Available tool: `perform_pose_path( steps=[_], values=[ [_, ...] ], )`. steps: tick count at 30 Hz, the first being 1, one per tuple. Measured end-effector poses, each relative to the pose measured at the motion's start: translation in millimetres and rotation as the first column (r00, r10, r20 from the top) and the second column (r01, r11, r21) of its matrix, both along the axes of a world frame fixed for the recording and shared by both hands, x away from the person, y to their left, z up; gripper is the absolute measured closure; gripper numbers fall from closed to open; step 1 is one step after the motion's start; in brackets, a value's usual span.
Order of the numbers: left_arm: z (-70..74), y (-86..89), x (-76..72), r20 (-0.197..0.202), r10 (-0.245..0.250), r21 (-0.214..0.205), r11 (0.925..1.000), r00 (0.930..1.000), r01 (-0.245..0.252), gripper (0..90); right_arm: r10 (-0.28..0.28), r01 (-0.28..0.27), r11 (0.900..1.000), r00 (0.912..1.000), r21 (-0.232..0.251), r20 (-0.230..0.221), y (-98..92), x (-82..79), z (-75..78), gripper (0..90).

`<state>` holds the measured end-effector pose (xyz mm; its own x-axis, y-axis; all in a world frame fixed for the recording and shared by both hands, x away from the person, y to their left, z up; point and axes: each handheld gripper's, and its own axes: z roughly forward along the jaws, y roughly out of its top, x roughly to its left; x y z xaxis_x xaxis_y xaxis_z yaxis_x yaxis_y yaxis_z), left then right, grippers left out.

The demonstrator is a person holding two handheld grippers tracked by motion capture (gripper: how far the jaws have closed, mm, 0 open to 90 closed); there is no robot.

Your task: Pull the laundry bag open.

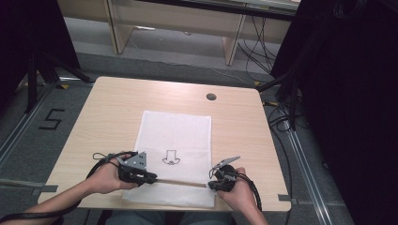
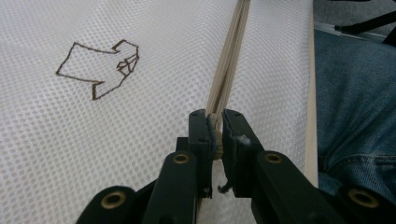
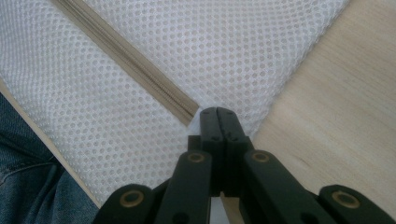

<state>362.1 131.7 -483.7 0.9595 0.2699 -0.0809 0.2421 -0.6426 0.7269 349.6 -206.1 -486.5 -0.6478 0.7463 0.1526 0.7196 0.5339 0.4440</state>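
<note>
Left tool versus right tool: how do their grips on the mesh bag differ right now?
The left tool pinches the beige zipper pull, its jaws held slightly apart by it; the right tool is shut flat on the bag's end, just past where the zipper stops. The left tool sits at the left side of the white mesh bag, the right tool at its right side. Both grip along the same zipper line near the table's front edge.

White mesh bag (image 1: 176, 140), fine honeycomb of small holes over all I can see of it. Beige zipper (image 2: 229, 70) across it, teeth same tan. Dark brown outline drawing (image 2: 100, 67) on the white, unfilled. My table (image 1: 112, 108): pale wood grain. Both grippers (image 2: 215, 128) (image 3: 218, 122) black, brass-coloured rivets. Blue denim at the near edge.
</note>
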Motion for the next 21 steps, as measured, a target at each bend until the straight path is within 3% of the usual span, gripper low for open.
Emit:
perform_pose_path(
  steps=[9, 11, 15, 16, 18, 21],
  values=[
    [-0.5, 2.7, 1.0, -0.005, 0.000, 0.000, 1.0000, 1.0000, 0.000, 82.2, 0.002, -0.002, 1.0000, 1.0000, -0.003, 0.003, 0.3, -0.4, 0.1, 90.0],
    [-1.2, 1.4, 0.9, -0.016, 0.008, -0.002, 1.0000, 0.9998, -0.008, 82.2, 0.003, -0.003, 0.9999, 1.0000, -0.009, 0.003, 0.9, -0.3, 0.5, 90.0],
    [-1.6, -1.6, 1.4, 0.004, -0.003, 0.008, 1.0000, 1.0000, 0.003, 82.1, 0.007, -0.006, 0.9996, 1.0000, -0.029, 0.006, 3.3, -0.6, 1.2, 90.0],
    [-2.0, -1.8, 1.2, 0.000, 0.002, 0.003, 1.0000, 1.0000, -0.002, 82.1, -0.019, 0.018, 0.9988, 0.9998, -0.045, -0.010, 5.2, -2.5, 2.8, 90.0],
    [-2.8, -1.8, 1.4, -0.002, 0.000, 0.006, 1.0000, 1.0000, 0.000, 82.1, 0.023, -0.022, 0.9982, 0.9995, -0.056, 0.024, 6.6, -1.9, 2.4, 90.0],
    [-2.8, -2.7, 1.3, 0.003, -0.001, 0.007, 1.0000, 1.0000, 0.001, 82.1, 0.018, -0.016, 0.9975, 0.9997, -0.068, 0.018, 9.9, -2.1, 5.0, 90.0]
  ],
)
